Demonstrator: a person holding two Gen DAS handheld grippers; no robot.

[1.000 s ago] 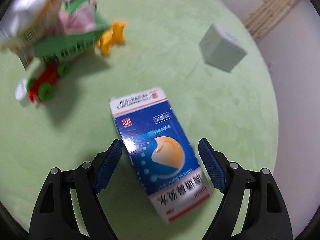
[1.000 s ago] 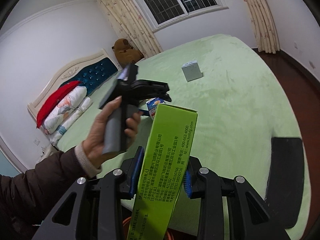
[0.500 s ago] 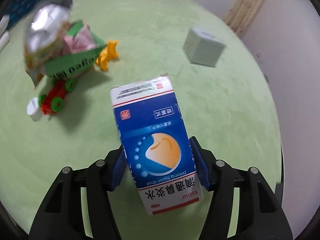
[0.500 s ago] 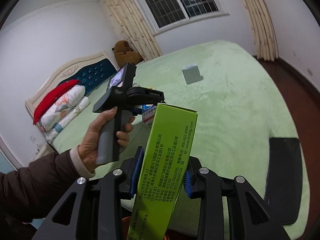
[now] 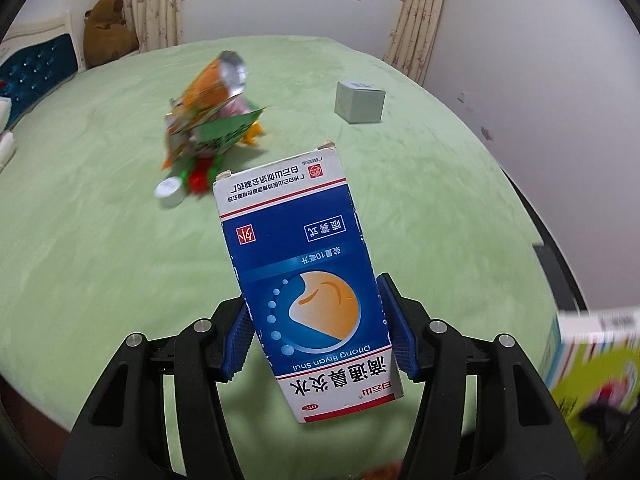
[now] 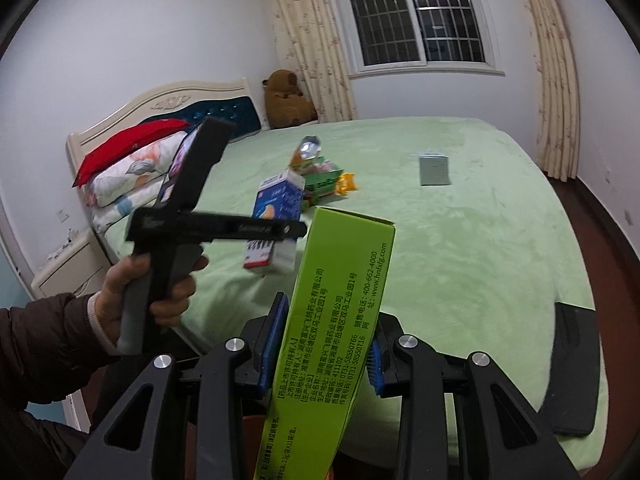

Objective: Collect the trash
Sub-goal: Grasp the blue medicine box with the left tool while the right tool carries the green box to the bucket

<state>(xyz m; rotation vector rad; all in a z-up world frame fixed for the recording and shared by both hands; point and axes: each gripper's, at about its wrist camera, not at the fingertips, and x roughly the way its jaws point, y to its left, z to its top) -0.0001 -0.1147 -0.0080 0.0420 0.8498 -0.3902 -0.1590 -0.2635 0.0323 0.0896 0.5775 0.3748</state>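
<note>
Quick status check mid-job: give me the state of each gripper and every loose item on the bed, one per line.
Left gripper: shut on the blue and white medicine box.
Blue and white medicine box: lifted off the green bedspread.
Right gripper: shut on the lime-green carton.
Lime-green carton: held upright, closed.
Green toy cart: on the bed, stuffed with wrappers.
Grey-green cube box: closed, lying on the bed, uncollected.

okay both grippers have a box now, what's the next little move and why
Probably carry both boxes off the bed toward wherever the trash goes; no bin shows in either view. The left gripper is shut on the blue box, lifted clear of the bed, and the right gripper clamps the green box. The grey box can wait.
</note>
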